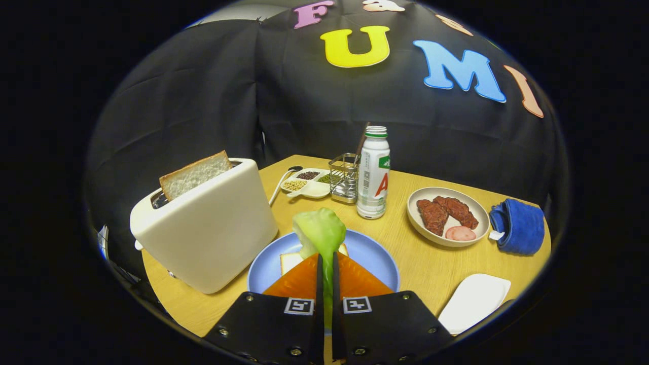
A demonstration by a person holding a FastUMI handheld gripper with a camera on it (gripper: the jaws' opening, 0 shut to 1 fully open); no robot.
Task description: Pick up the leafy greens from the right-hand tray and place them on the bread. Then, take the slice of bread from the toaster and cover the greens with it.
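**Concealed and cut-off items**

The gripper [327,263] fingers, closed on the pale green leaf [320,233], hide most of the white bread slice [290,261] on the round blue plate [372,253]. The flat white tray [474,301] is cut off. Contents of the small white divided dish [308,183] are too small to identify.

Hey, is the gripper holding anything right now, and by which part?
Yes: the gripper is shut on the leafy greens, pinching their lower stem end while the leaf stands above the fingertips.

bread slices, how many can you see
2: one slice sticks up from the toaster; one lies on the blue plate, mostly hidden behind the shut gripper holding greens.
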